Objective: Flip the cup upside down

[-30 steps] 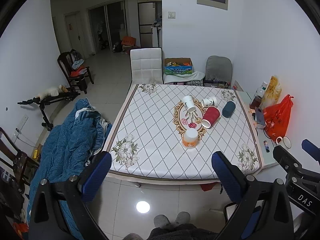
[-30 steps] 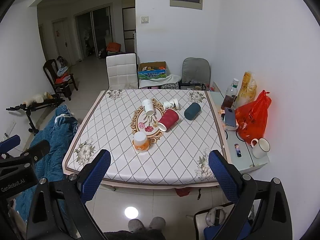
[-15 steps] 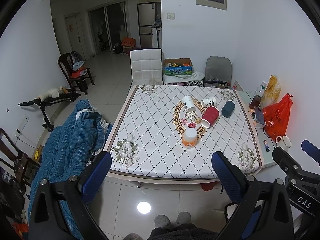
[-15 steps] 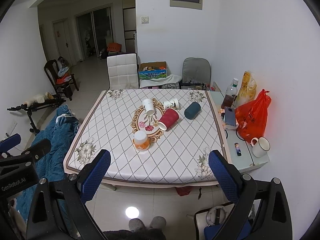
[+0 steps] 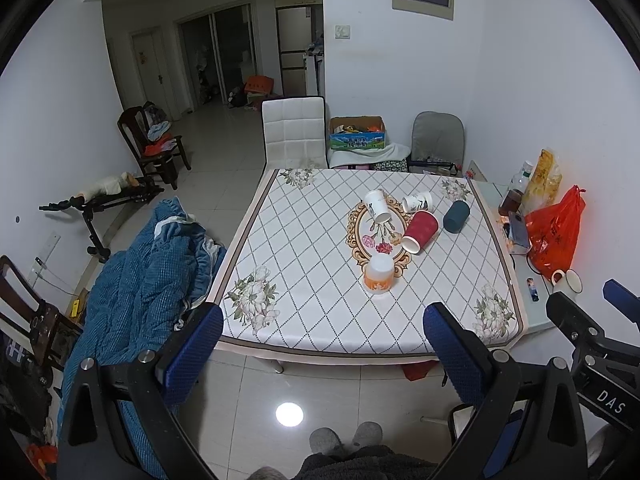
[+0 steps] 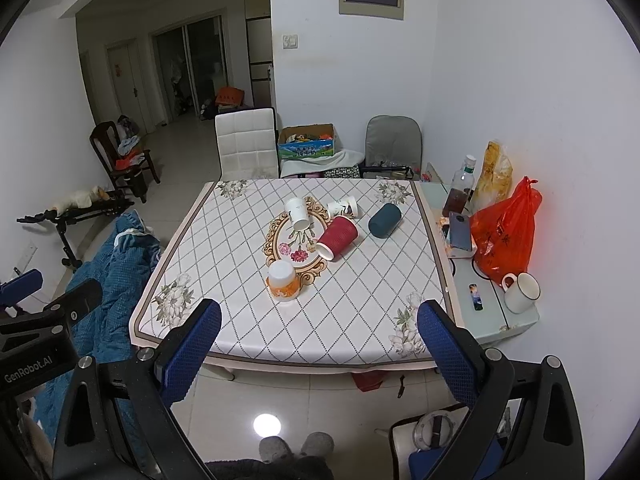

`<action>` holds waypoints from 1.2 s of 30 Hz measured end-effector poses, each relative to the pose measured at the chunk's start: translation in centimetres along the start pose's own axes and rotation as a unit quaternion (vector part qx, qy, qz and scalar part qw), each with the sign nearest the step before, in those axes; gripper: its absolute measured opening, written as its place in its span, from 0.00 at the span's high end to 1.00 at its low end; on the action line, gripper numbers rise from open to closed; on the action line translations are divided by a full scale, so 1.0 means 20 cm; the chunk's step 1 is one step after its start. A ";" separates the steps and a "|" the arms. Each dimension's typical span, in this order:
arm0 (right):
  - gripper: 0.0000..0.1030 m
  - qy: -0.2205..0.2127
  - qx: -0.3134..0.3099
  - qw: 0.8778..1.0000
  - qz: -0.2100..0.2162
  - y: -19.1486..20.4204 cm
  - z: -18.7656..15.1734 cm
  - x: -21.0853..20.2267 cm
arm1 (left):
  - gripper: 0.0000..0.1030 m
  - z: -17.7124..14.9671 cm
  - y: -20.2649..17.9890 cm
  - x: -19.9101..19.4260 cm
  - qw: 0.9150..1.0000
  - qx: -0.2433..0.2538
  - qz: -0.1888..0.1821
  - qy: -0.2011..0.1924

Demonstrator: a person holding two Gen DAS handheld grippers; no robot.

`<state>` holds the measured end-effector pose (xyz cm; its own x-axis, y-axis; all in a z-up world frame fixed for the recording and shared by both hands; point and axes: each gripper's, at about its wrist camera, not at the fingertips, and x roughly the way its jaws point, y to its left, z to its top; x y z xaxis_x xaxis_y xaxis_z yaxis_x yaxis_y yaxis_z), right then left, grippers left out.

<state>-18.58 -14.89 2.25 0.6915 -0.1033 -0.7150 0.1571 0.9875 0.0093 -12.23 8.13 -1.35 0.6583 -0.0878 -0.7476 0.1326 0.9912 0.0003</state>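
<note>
Several cups lie on the table (image 5: 304, 280) with the diamond-pattern cloth. A white and orange cup (image 5: 378, 274) (image 6: 282, 280) stands upside down nearest me. A red cup (image 5: 420, 231) (image 6: 337, 237), a dark teal cup (image 5: 456, 217) (image 6: 384, 220), a white paper cup (image 5: 377, 205) (image 6: 297, 213) and a small printed cup (image 5: 417, 201) (image 6: 342, 206) lie on their sides behind it. My left gripper (image 5: 323, 334) and right gripper (image 6: 319, 328) are both open and empty, held back from the table's near edge.
A blue blanket (image 5: 136, 280) lies left of the table. A side shelf (image 6: 492, 300) at right holds a red bag (image 6: 504, 236), a white mug (image 6: 520, 292), a phone and bottles. A white chair (image 5: 293, 132) stands behind the table.
Both views have shifted only slightly. The cups have not moved and both grippers stay open.
</note>
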 end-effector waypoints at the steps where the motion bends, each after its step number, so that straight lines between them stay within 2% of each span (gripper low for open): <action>1: 0.03 0.001 0.000 1.000 0.001 0.00 -0.01 -0.01 | 0.01 -0.01 0.00 -0.01 1.000 0.001 0.001 -0.001; 21: 0.03 -0.001 0.001 1.000 0.005 -0.03 -0.03 -0.04 | 0.01 -0.03 0.02 -0.03 1.000 0.003 0.001 -0.003; 36: 0.03 0.005 0.010 1.000 0.009 0.02 -0.04 -0.07 | 0.01 -0.06 0.07 -0.04 1.000 -0.001 0.004 0.003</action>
<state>-20.18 -14.24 2.70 0.6866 -0.0840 -0.7222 0.1584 0.9867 0.0358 -13.42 9.62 -1.58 0.6558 -0.0784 -0.7509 0.1249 0.9922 0.0055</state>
